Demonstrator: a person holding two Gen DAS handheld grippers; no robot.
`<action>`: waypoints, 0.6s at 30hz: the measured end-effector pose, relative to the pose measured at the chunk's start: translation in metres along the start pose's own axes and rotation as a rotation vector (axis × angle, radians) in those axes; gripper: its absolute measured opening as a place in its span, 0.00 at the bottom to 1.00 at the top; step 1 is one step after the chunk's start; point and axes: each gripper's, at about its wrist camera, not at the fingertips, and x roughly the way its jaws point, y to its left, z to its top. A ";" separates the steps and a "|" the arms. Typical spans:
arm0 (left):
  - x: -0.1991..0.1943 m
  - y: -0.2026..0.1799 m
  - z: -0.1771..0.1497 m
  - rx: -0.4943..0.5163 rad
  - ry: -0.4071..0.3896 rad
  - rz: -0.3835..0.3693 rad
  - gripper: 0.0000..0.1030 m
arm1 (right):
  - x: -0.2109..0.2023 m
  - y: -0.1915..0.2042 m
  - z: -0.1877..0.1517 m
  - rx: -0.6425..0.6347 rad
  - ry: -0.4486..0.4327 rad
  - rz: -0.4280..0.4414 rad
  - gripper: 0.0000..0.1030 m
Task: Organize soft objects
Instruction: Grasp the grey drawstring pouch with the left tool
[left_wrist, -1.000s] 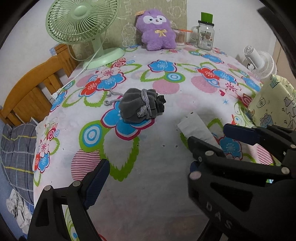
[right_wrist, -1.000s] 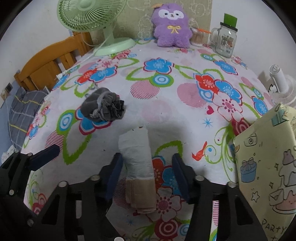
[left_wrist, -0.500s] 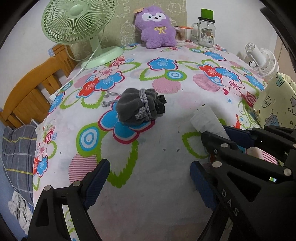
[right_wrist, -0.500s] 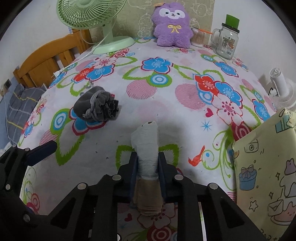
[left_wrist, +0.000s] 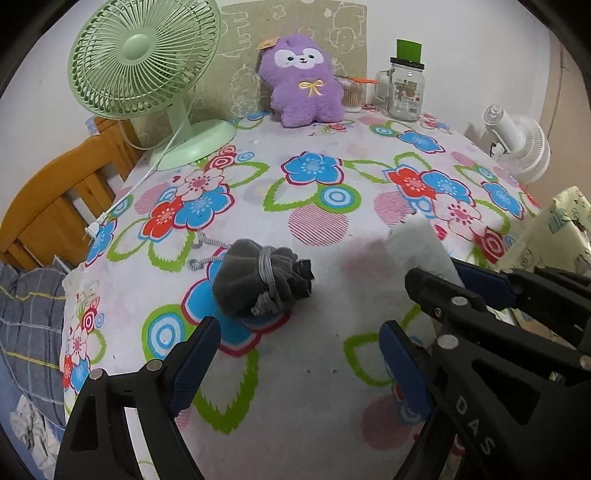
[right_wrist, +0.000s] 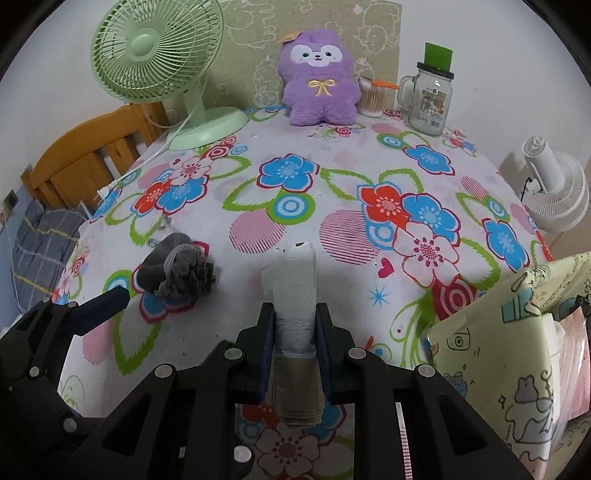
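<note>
You have the green desk fan (right_wrist: 157, 55) at the tabletop's (right_wrist: 332, 206) far left corner. The purple plush toy (right_wrist: 319, 79) sits at the far edge. The dark grey drawstring pouch (right_wrist: 175, 271) lies toward the left edge, left of the pale rolled cloth (right_wrist: 293, 295).

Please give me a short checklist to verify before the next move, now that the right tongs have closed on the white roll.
1. Right tongs closed on the white roll: ok.
2. Roll gripped near its middle, not at an end: ok.
3. Roll lifted clear of the tablecloth: cannot tell.
4. Left tongs open and empty: ok.
5. Grey pouch lying free ahead of the left tongs, untouched: ok.
6. Room inside the yellow bag for the roll: cannot tell.
</note>
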 end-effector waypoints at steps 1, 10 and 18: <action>0.000 0.000 0.001 -0.002 0.002 0.004 0.87 | 0.002 0.000 0.001 0.007 0.001 0.002 0.23; 0.016 0.009 0.012 -0.010 0.012 0.044 0.87 | 0.017 0.000 0.013 0.025 0.004 0.008 0.23; 0.030 0.007 0.018 0.014 0.015 0.058 0.87 | 0.031 -0.004 0.018 0.037 0.010 0.009 0.23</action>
